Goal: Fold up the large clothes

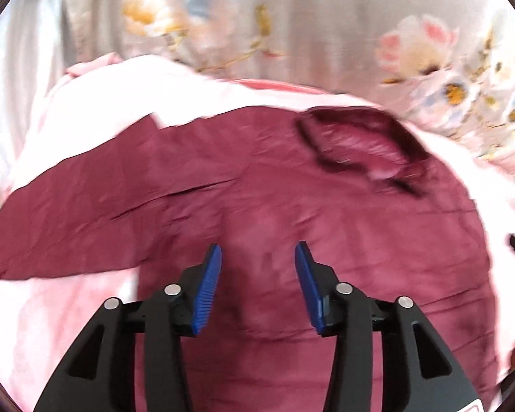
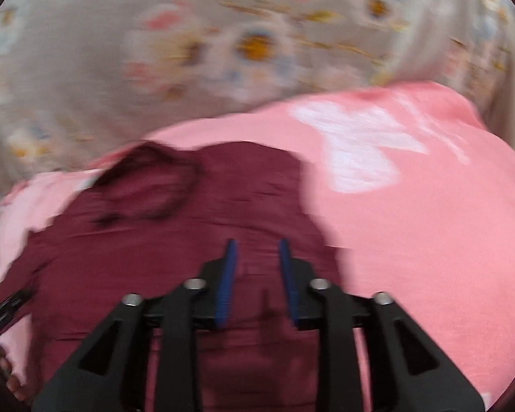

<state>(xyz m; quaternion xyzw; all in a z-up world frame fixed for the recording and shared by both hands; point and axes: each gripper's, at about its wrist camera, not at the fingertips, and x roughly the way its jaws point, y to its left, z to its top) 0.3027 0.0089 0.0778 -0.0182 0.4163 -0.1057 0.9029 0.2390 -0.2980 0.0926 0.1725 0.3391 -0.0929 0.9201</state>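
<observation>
Both tongs, left (image 1: 257, 250) and right (image 2: 255, 245), hang open and empty over the maroon shirt (image 1: 292, 206), spread on pink bedding (image 2: 429, 240). Collar (image 1: 353, 147) lies ahead; one sleeve (image 1: 68, 213) trails lower left, nearer the left tongs.

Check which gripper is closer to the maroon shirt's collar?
Right, slightly. The collar lies ahead-left of the right gripper; from the left gripper it sits farther ahead-right. Both hover open over the maroon shirt.
</observation>
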